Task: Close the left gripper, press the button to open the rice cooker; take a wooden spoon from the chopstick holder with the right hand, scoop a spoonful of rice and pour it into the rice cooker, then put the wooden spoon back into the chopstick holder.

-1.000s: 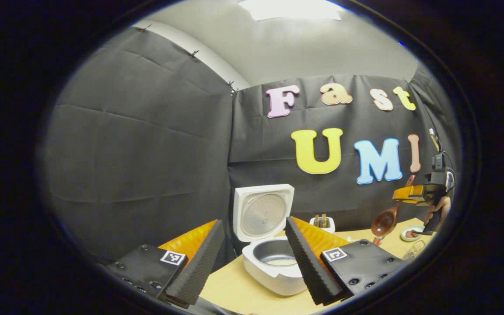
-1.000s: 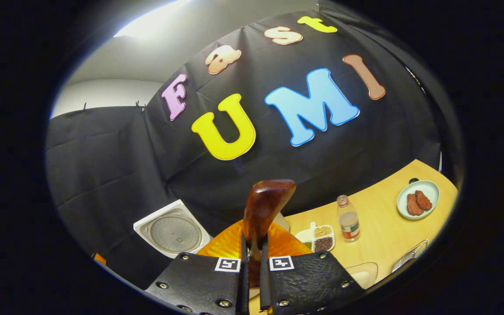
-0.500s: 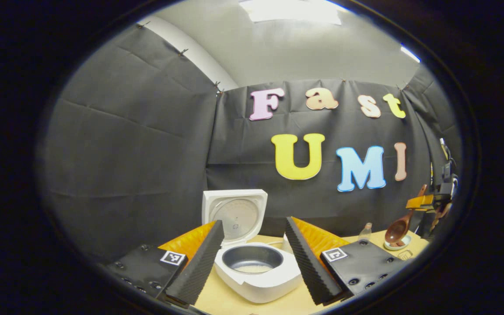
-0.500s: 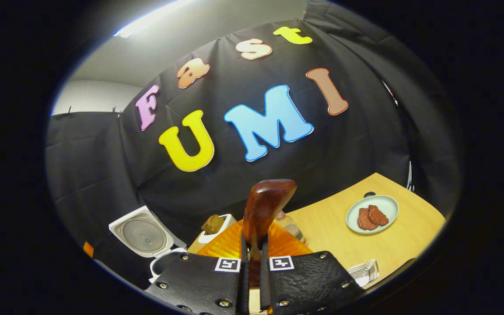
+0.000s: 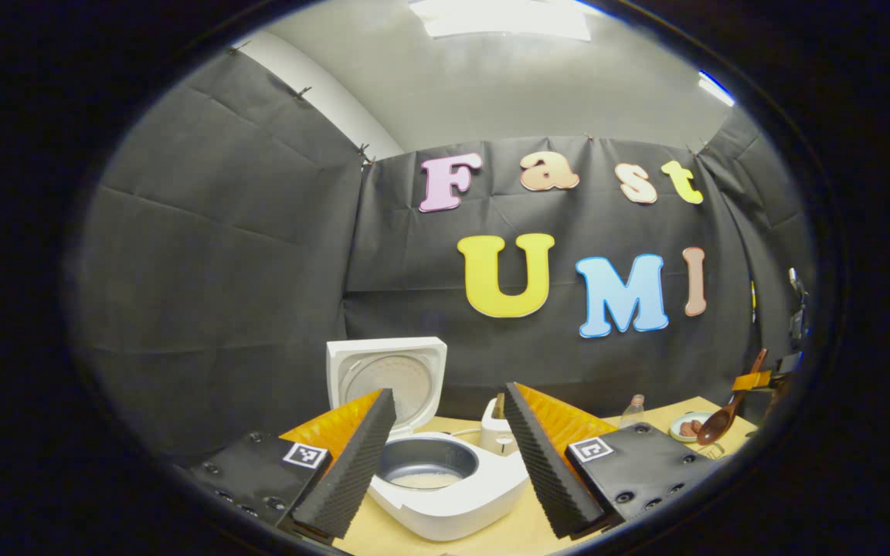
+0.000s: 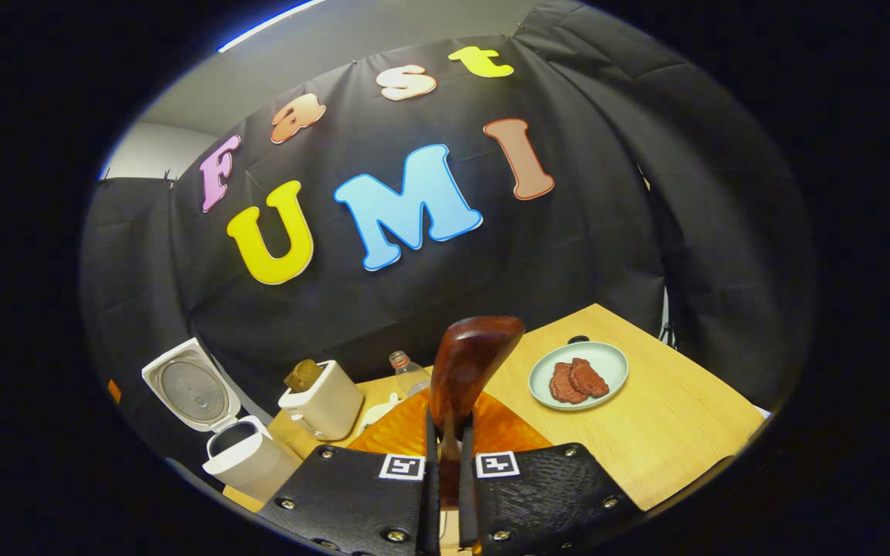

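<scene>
The white rice cooker (image 5: 445,494) stands open, lid (image 5: 387,374) raised, with a little rice in its grey pot. My left gripper (image 5: 445,455) is open, its fingers framing the pot from nearer the camera. The white chopstick holder (image 5: 496,434) stands just right of the cooker. My right gripper (image 6: 446,452) is shut on the handle of the brown wooden spoon (image 6: 470,363), bowl pointing away over the table. At the far right of the left gripper view, the spoon (image 5: 719,423) hangs from that gripper. The cooker (image 6: 244,459) and holder (image 6: 323,403) lie to its left.
A small clear bottle (image 6: 408,373) stands behind the holder. A pale plate (image 6: 607,378) with reddish-brown slices sits on the wooden table (image 6: 669,432), right of the spoon. Black cloth walls close the table's back and sides.
The right gripper, still holding the spoon, has swung right, away from the cooker and towards the plate. The left gripper's view has turned so the cooker now sits between its fingers.
</scene>
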The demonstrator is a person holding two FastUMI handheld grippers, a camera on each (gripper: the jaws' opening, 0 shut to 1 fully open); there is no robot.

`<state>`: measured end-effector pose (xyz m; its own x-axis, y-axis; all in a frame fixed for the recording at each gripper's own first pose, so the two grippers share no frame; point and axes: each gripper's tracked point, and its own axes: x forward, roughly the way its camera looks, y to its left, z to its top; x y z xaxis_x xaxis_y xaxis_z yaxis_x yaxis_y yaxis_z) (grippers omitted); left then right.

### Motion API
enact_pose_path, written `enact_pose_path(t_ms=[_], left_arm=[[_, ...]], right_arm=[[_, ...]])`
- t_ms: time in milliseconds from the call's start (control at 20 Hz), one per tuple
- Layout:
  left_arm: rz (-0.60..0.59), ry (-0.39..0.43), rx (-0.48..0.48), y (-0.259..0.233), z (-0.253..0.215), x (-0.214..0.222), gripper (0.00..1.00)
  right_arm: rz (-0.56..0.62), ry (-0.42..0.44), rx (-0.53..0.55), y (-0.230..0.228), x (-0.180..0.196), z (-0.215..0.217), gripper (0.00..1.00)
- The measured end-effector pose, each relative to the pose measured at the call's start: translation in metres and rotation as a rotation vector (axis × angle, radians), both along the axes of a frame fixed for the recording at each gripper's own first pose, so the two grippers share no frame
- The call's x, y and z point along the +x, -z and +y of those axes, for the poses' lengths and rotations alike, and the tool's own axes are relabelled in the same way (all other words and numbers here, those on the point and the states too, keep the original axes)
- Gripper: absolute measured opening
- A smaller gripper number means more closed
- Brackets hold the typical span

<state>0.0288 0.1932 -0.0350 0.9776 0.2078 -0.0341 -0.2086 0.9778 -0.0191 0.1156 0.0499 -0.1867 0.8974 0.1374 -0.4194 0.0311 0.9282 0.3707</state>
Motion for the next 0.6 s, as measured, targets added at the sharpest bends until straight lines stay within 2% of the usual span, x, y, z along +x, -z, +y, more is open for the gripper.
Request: enact_pose_path(t_ms=[50, 300, 450, 600], left_arm=[[0.002, 0.004, -0.006, 0.001, -0.003, 0.001, 0.95], [0.005, 0.020, 0.017, -0.002, -0.013, 0.004, 1.00], [0.014, 0.023, 0.026, 0.000, -0.016, 0.007, 0.98], [0.017, 0.025, 0.033, 0.000, -0.017, 0.008, 0.95]], right_arm=[[0.013, 0.005, -0.006, 0.006, -0.002, -0.004, 0.10], [0.053, 0.049, -0.045, 0.031, -0.007, -0.032, 0.10], [0.086, 0.063, -0.080, 0.049, -0.009, -0.043, 0.10], [0.132, 0.056, -0.036, 0.067, -0.010, -0.039, 0.11]])
